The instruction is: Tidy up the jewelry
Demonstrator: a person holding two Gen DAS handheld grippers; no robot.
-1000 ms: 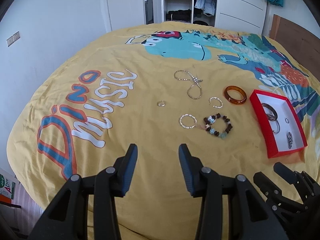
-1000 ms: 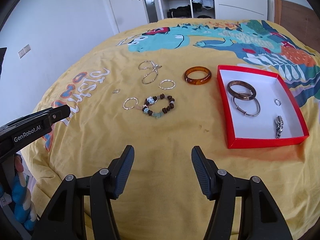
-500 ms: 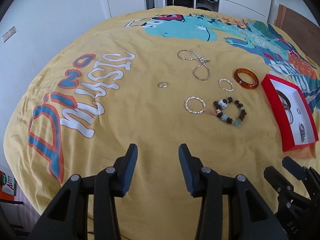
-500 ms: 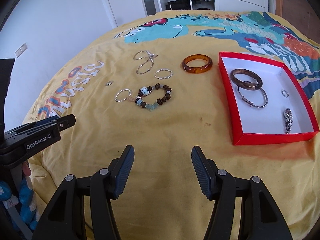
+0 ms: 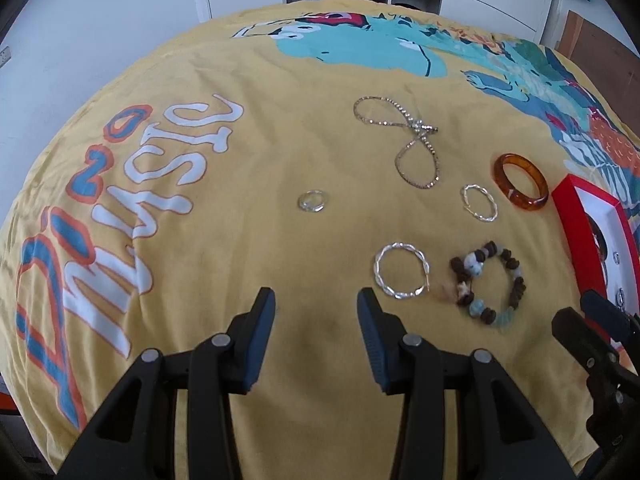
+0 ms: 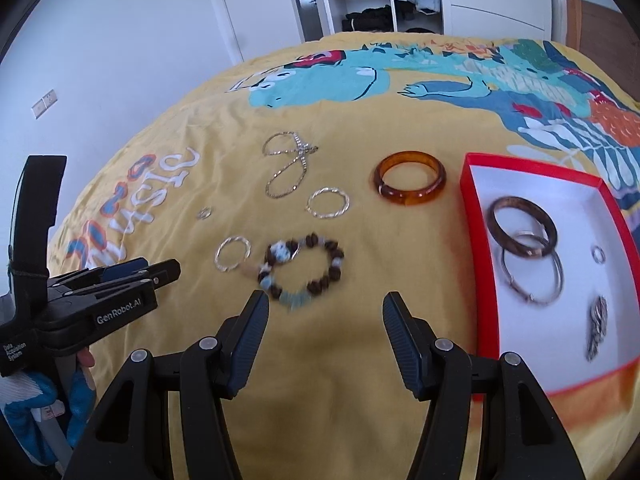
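Yellow bedspread (image 5: 280, 60) — six loose jewelry pieces, one red box (image 6: 480, 168); left gripper (image 5: 316, 304) and right gripper (image 6: 324, 308) gape, empty.

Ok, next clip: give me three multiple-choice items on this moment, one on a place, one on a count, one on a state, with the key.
1. Where does the amber bangle lie?
A. Inside the red box
B. On the yellow bedspread, just left of the red box
C. Between the right gripper's jaws

2. How many pieces of jewelry lie on the bedspread outside the red box?
A. Three
B. Six
C. Nine

3. What state is the right gripper in?
A. Open and empty
B. Shut on the beaded bracelet
C. Shut on a ring

Key:
1 B, the bangle rests on the fabric beside the box's left wall.
2 B, they are the chain necklace, the bangle, two twisted silver hoops, a small ring and the beaded bracelet.
3 A, its jaws stand apart above bare fabric, short of the bracelet.
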